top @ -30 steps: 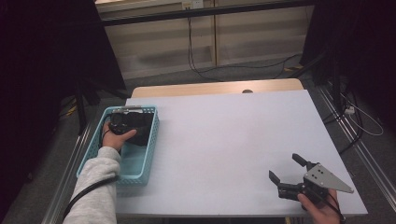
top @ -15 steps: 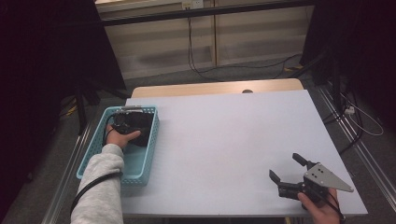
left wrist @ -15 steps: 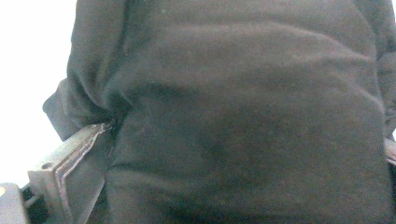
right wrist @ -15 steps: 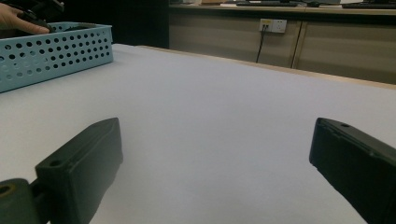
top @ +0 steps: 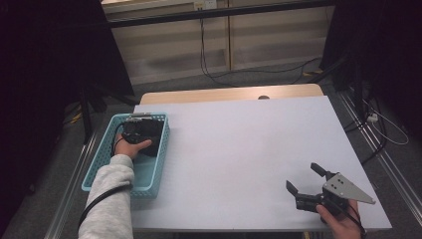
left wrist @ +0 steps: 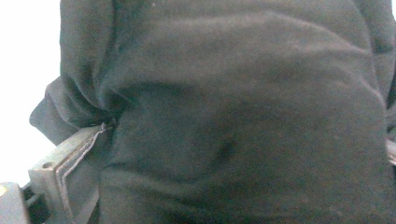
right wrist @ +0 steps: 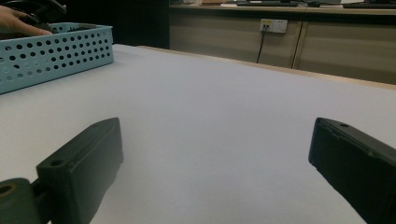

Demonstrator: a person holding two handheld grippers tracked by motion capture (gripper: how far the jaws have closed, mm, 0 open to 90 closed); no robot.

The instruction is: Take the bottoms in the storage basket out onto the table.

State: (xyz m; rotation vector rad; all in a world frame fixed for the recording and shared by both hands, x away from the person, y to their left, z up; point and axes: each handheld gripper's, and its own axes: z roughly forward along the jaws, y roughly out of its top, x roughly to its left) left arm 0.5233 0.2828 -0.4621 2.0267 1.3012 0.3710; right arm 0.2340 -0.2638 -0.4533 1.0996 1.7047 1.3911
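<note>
A white table with a pale wooden strip along its far edge stands in a dim room; behind it runs a beige wall with a black cable hanging from a socket, and dark curtains close in on both sides. A light blue perforated basket sits on the table's left part. Inside its far end, the person's left hand holds the left gripper pressed down into a black cloth; in the left gripper view the cloth drapes over the jaws, so how far they stand open cannot be told. Near the table's front right corner, well apart from the basket, the right gripper hovers with its jaws spread wide, gripping nothing.
</note>
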